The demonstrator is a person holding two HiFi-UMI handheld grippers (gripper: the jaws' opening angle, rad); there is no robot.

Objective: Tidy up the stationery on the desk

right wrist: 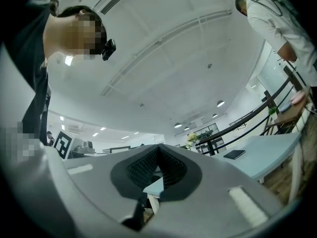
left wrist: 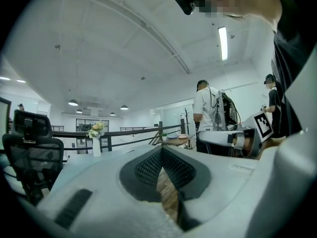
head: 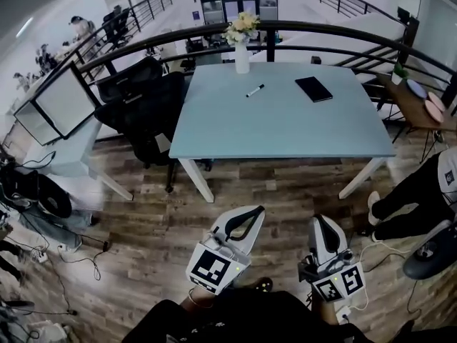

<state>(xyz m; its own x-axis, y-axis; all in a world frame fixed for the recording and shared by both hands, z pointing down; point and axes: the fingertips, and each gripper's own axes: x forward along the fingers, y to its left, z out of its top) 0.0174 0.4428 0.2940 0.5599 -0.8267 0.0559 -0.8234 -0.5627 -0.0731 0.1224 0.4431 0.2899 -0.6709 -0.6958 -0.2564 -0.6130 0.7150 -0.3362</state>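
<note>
**Desk:** What lies on the bench?

**Photographer:** The pale blue bench [head: 285, 131] stands before a black railing [head: 335, 28] and carries three things. A white vase [head: 242, 57] of flowers stands at the far edge. A pen [head: 255, 90] lies slantwise in the far half. A closed black notebook [head: 313, 88] lies flat to the pen's right. The pen and notebook are apart, and neither touches the vase.

**Desk:** And the grippers?

**Photographer:** Both are held low and close to the person's body, over the wooden floor [head: 285, 188] and well short of the bench. The left gripper [head: 255, 211] and the right gripper [head: 319, 221] are side by side but apart, and both point toward the bench.

**Desk:** And the jaws?

**Photographer:** They are clenched on both grippers, with nothing grasped. In the left gripper view the pads meet at the tip, and only floorboards show through the slit beneath. In the right gripper view the tips are likewise together, and a sliver of the blue bench top shows through the gap below.

**Desk:** What's around it?

**Photographer:** A black office chair [head: 139, 113] stands at the bench's left side, with a monitor [head: 64, 100] farther left. A second person [head: 410, 191] in dark trousers and white shoes is at the right edge.
</note>
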